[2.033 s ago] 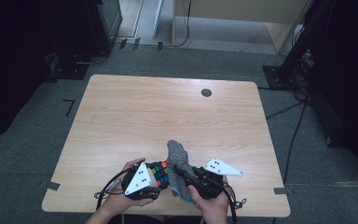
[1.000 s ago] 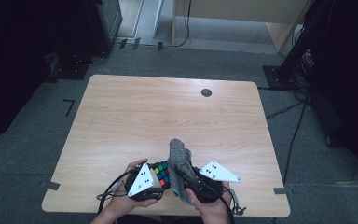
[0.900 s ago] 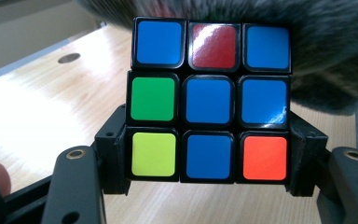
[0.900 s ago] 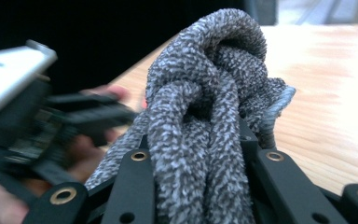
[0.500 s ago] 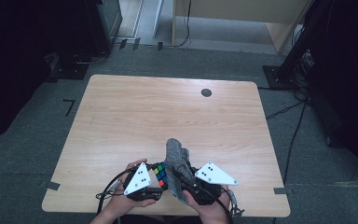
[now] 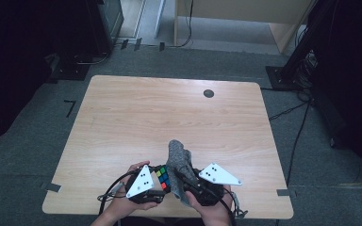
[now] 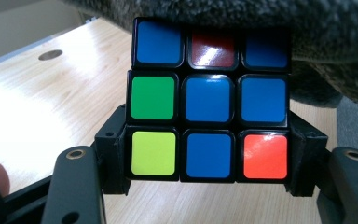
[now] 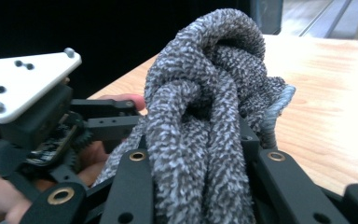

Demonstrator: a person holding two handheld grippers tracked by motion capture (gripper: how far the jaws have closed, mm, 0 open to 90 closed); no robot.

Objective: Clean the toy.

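At the near edge of the wooden table [image 6: 136, 108], just in front of the person, the two grippers meet side by side. The left gripper [image 6: 147, 186] has its jaws clamped on a Rubik's cube [image 6: 161, 177]; in the left gripper view the cube [image 7: 208, 100] sits squarely between the two black jaws, its facing side mostly blue with a green, a yellow-green, a red and an orange-red tile, and it is held above the tabletop. The right gripper [image 6: 195, 186] has its jaws pinched narrow on a bunched grey terry cloth [image 6: 178, 162]; in the right gripper view the cloth [image 8: 205, 107] bulges up thickly between the jaws and folds over itself. The cloth lies against the top of the cube, draping over its upper row of tiles, so the two things touch. A small dark round hole [image 6: 209, 93] sits in the far part of the table, well apart from the hands.
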